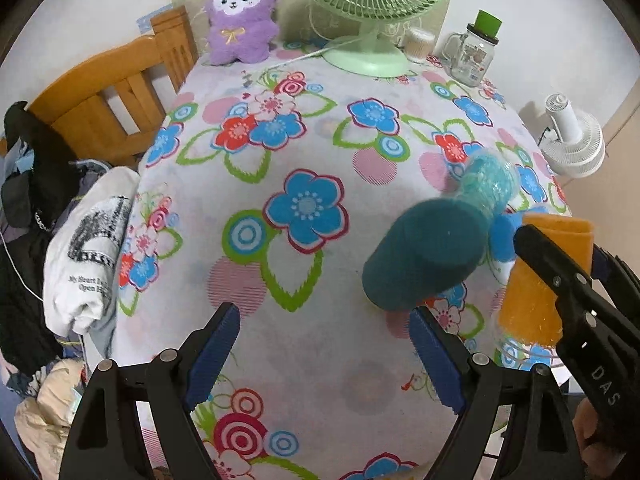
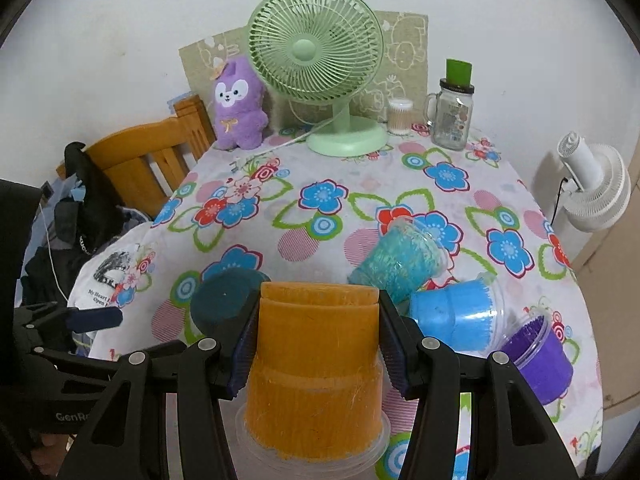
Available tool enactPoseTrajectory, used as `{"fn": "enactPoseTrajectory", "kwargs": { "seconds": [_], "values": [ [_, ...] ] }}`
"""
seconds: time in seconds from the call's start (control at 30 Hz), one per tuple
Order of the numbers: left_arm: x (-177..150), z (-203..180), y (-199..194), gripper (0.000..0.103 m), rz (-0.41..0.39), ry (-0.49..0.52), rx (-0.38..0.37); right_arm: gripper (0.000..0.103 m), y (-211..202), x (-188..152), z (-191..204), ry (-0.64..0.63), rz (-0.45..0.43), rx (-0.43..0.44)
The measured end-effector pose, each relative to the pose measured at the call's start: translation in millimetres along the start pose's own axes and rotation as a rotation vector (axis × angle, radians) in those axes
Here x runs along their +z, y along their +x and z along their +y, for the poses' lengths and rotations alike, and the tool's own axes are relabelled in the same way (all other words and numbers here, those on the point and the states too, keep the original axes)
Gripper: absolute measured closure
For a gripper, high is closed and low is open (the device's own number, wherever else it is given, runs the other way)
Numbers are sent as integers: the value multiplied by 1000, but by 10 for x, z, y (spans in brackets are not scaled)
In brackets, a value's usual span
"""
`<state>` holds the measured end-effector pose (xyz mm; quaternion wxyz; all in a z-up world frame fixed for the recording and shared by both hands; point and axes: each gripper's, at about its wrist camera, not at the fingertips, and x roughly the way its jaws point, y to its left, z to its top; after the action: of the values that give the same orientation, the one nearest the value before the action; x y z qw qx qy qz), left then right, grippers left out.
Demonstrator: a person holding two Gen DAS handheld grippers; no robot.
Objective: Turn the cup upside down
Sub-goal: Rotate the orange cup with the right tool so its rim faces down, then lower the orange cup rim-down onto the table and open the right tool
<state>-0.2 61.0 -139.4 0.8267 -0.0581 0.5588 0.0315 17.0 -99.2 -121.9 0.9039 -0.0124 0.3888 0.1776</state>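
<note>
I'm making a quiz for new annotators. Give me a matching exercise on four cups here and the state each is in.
Things:
1. orange cup
2. dark teal cup
3. light blue cup
4. purple cup

States:
a. far right, near the table edge
b. lying on its side
c. between the right gripper's fingers, rim down
d. left of the orange cup, base up

Pairs: 1-c, 2-d, 3-b, 4-a

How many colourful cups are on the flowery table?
5: the orange cup in the right tool, dark teal cup to its left, sparkly turquoise cup, light blue cup and purple cup on the right.
</note>
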Motion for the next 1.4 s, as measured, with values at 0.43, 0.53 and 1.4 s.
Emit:
{"fn": "enactPoseTrajectory", "kwargs": {
  "seconds": [0.43, 0.53, 1.4],
  "values": [
    [-260, -61, 496, 15, -15, 33, 28, 46, 334, -526, -20, -5, -110, -4],
    [-306, -82, 588, 15, -13, 49, 37, 46, 352, -630, -39, 3, -130, 6],
    [-511, -160, 677, 15, 91, 73, 34, 23, 348, -817, -175, 188, 177, 59]
  ]
}}
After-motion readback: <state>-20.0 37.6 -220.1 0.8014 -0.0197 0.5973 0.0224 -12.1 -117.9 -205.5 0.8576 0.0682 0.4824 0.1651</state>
